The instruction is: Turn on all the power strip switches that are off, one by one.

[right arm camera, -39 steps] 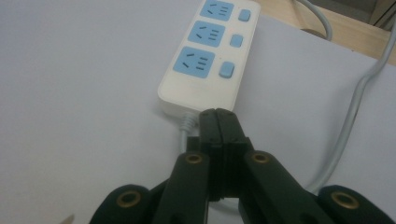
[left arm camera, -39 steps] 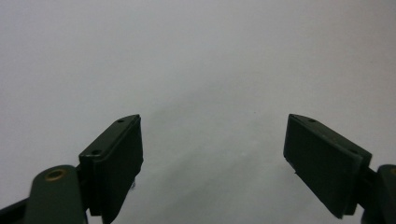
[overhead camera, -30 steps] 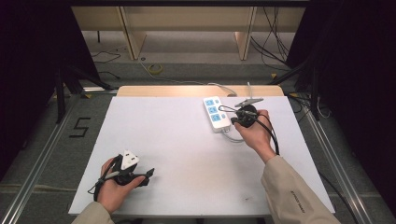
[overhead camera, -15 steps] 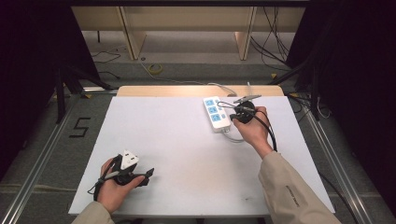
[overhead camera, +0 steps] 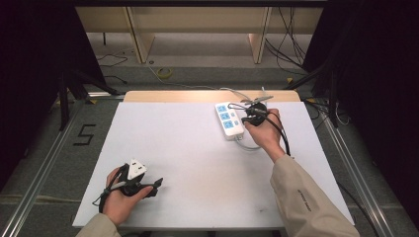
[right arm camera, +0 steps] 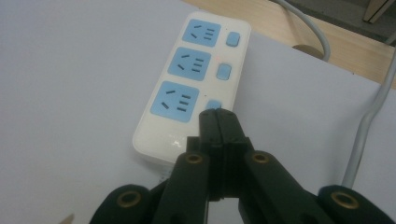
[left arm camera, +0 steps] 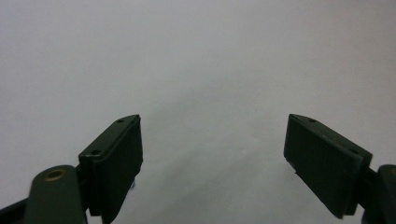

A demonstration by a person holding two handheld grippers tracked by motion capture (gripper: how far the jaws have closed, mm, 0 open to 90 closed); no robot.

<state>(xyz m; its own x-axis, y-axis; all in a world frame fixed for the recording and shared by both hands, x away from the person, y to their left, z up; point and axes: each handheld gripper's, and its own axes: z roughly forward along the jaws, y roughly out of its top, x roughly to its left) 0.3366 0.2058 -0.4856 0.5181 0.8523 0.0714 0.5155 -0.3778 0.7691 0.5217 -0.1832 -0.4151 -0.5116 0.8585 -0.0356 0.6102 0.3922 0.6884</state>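
The right claw (right arm camera: 218, 114) is pressed together, its two black jaws meeting in a single blunt tip, and that tip sits at the nearest blue switch (right arm camera: 214, 105) on the white power strip (overhead camera: 229, 120). The strip lies on the bench (overhead camera: 197, 148) straight ahead of the claw, its three blue sockets running away from the tip, with two more switches beyond the first and a small red light (right arm camera: 217, 57) by the middle socket. The grey cord (right arm camera: 369, 126) curls off to the claw's right.

To my eye the step is pressing that nearest switch. It would go best with the jaws held shut so the tip stays stiff, the push straight down onto the button's middle, and kept short and firm. A slanted push could slide off onto the socket just left of the tip, or shove the light strip along the bench.

The left claw (left arm camera: 212, 163) hangs spread wide over bare bench, nothing between its jaws; it could come across to steady the strip.
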